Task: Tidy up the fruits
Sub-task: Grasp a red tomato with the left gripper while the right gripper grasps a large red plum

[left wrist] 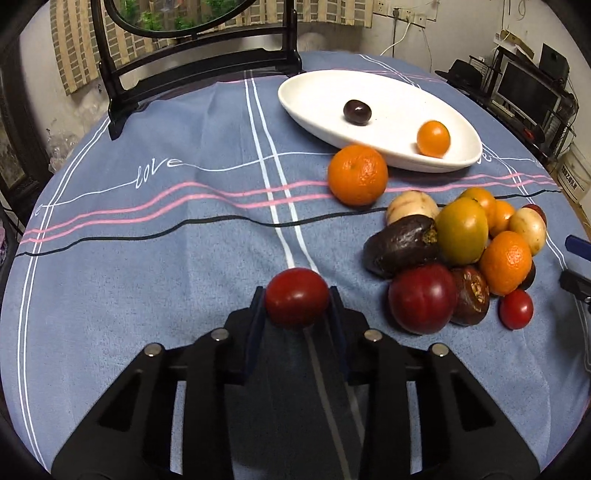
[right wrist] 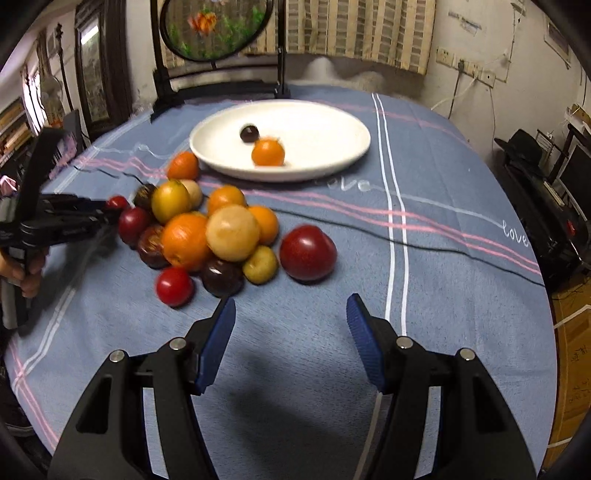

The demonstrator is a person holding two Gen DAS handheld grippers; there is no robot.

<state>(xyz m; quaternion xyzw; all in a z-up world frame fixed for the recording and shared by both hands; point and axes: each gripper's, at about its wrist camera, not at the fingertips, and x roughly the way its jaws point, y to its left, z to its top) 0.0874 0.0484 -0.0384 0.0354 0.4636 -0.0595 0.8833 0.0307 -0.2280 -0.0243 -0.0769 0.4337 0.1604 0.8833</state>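
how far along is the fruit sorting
Done: two fruits lie on the white plate, a dark one and a small orange one. In hand: the left gripper is shut on a red tomato; the right gripper is open and holds nothing. Left: the fruit pile on the tablecloth.

Worktop covered by a blue-grey cloth (left wrist: 147, 240) with white, pink and black lines and the word "love" in white script. At its far edge a dark wooden stand (left wrist: 199, 66) holding a round painted screen (right wrist: 218, 26), in front of a striped brown-and-cream curtain (right wrist: 354, 33). White wall with sockets (right wrist: 465, 66) and hanging cables on the right, a dark hat (left wrist: 461, 72) and a monitor (left wrist: 526, 92) on cluttered shelving, a framed picture (right wrist: 92, 70) leaning against the left wall.
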